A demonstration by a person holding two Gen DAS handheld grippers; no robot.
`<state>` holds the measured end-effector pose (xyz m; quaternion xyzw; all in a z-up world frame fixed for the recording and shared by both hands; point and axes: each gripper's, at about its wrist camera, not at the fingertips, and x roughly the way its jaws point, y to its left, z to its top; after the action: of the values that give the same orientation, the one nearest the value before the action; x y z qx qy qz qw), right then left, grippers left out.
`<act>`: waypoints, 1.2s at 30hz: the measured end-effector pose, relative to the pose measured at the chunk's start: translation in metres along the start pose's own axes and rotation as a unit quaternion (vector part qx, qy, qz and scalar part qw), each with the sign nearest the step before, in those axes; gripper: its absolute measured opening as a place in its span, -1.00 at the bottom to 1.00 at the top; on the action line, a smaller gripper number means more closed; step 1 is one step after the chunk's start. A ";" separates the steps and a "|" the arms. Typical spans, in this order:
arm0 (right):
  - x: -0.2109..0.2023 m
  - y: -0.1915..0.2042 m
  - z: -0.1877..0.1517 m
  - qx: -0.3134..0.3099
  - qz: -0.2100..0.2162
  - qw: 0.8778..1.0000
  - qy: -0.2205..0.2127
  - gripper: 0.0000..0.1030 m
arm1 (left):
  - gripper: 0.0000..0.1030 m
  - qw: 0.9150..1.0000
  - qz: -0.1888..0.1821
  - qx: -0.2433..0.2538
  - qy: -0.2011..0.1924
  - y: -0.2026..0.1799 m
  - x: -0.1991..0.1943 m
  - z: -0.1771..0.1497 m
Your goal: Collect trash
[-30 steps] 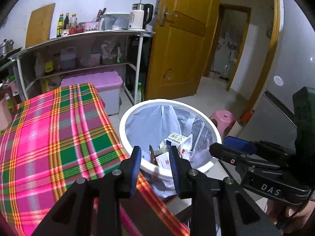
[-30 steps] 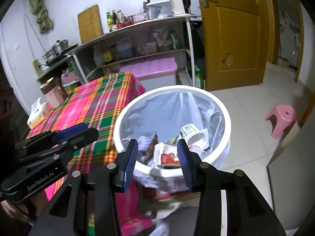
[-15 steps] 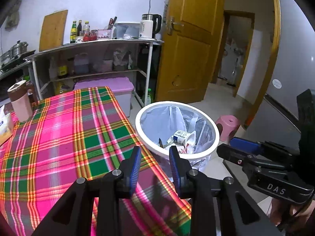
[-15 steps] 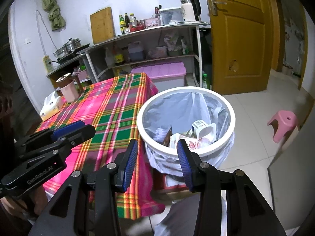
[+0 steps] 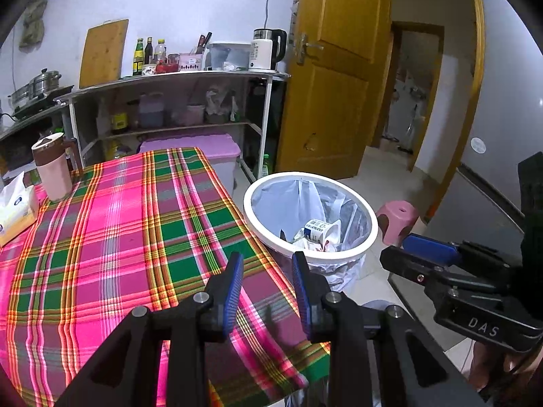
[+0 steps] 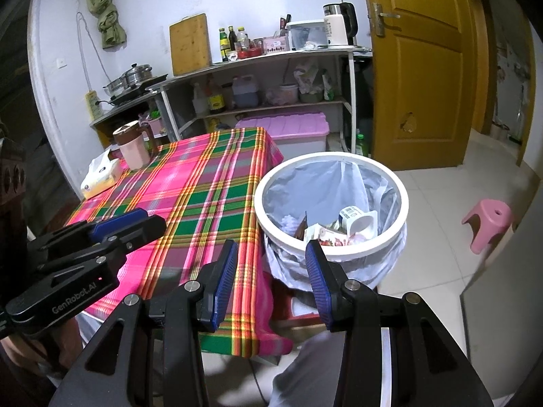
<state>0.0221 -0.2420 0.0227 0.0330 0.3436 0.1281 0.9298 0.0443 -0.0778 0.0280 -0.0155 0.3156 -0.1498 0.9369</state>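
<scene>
A white trash bin (image 5: 368,242) (image 6: 400,217) lined with a clear bag stands on the floor beside the table. Inside it lie a white yoghurt cup (image 5: 319,230) (image 6: 359,218), wrappers and crumpled paper. My left gripper (image 5: 267,264) hovers over the near corner of the plaid tablecloth (image 5: 118,237) (image 6: 203,196), its jaws apart with nothing between them. My right gripper (image 6: 269,254) hangs in front of the bin, open and empty. Each gripper shows at the side of the other's view: the right one (image 5: 420,254), the left one (image 6: 135,220).
On the far end of the table stand a pink lidded mug (image 5: 52,169) (image 6: 132,147) and a tissue box (image 5: 13,210) (image 6: 100,176). Behind are a metal shelf rack (image 5: 176,78), a purple storage box (image 6: 283,125), a wooden door (image 5: 336,68) and a pink stool (image 6: 488,218).
Both grippers have drawn back and slightly up from the bin's rim. The bin now looks smaller and farther off, and more of the table, with the mug and tissue box, has come into view.
</scene>
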 end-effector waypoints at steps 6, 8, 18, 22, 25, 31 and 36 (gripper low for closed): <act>0.000 0.000 -0.001 0.001 0.000 1.000 0.000 -0.17 | -0.43 1.000 0.002 0.000 0.000 -0.001 0.000 -0.001; 0.000 0.000 -0.001 0.000 0.000 1.000 0.000 -0.17 | -0.43 1.000 0.002 0.000 0.001 0.000 0.001 -0.002; 0.000 0.000 -0.002 0.000 0.000 1.000 0.001 -0.17 | -0.43 1.000 0.001 -0.001 0.002 -0.001 0.001 -0.002; 0.000 0.000 -0.002 0.000 -0.001 1.000 0.001 -0.17 | -0.43 1.000 0.002 0.000 0.002 0.000 0.001 -0.002; 0.000 0.000 0.000 0.001 0.000 1.000 0.001 -0.17 | -0.43 1.000 0.002 0.000 0.002 0.000 0.001 -0.002; 0.000 0.000 0.000 0.000 0.000 1.000 0.002 -0.17 | -0.43 1.000 0.002 -0.001 0.002 0.000 0.001 -0.001; 0.000 0.000 0.000 0.000 0.000 1.000 0.002 -0.17 | -0.43 1.000 0.003 0.000 0.001 0.000 0.000 -0.002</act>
<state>0.0224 -0.2423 0.0226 0.0328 0.3451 0.1277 0.9292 0.0436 -0.0779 0.0266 -0.0145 0.3171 -0.1466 0.9369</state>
